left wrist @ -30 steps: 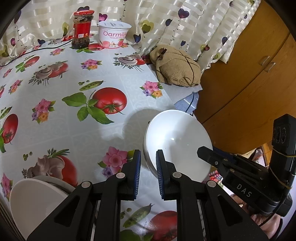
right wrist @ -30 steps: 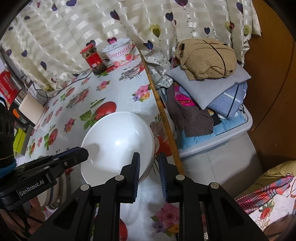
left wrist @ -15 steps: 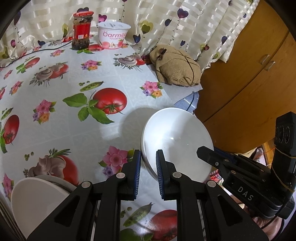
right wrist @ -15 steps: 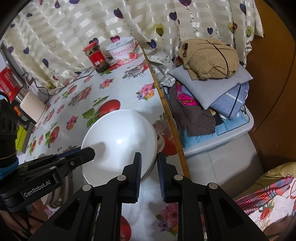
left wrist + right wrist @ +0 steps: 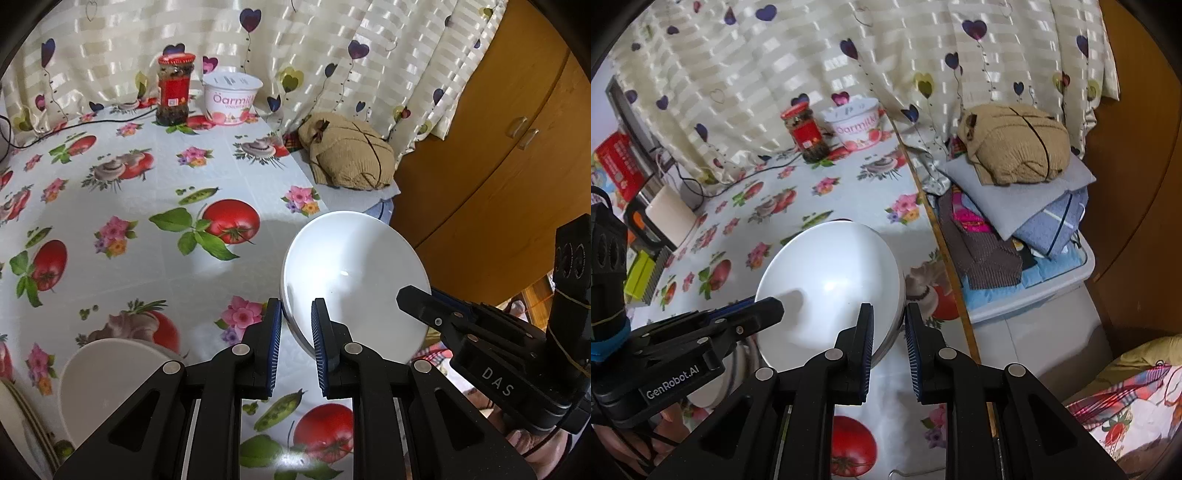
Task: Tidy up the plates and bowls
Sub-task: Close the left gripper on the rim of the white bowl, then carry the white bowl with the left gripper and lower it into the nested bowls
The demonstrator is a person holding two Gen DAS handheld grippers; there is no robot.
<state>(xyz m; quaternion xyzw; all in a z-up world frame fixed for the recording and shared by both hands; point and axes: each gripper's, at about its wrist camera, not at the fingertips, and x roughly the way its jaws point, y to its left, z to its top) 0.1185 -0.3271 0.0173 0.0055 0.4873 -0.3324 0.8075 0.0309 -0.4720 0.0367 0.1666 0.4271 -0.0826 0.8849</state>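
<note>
Left wrist view: left claw (image 5: 296,325) is nearly closed on the left rim of the white bowl (image 5: 354,284) — rim sits between the blue pads, and the bowl is tilted up near the right edge of the desk (image 5: 122,206). Right claw (image 5: 417,299) comes in from the right, one finger over the bowl's right rim. Near left: a second white bowl (image 5: 107,384) with a stack of plates (image 5: 18,424) at the frame edge. Far end of the desk: red-lidded jar (image 5: 175,90) and yogurt tub (image 5: 232,96), just beside each other against the curtain (image 5: 332,44); a black cable (image 5: 92,122) runs along the far left. Past the desk's right edge, a tan knit bundle (image 5: 347,155) and the wooden cabinet (image 5: 509,155).

Right wrist view: right claw (image 5: 888,341) is narrowly open, pads straddling the bowl's (image 5: 831,284) right rim; cannot tell if they actually pinch it. Left claw (image 5: 768,308) reaches in from the left across the bowl's rim. Right of the desk, a plastic bin (image 5: 1052,291) piled with folded clothes (image 5: 1015,221) — close to the bowl's side. Far left: red box (image 5: 618,166) and white roll (image 5: 670,214).
</note>
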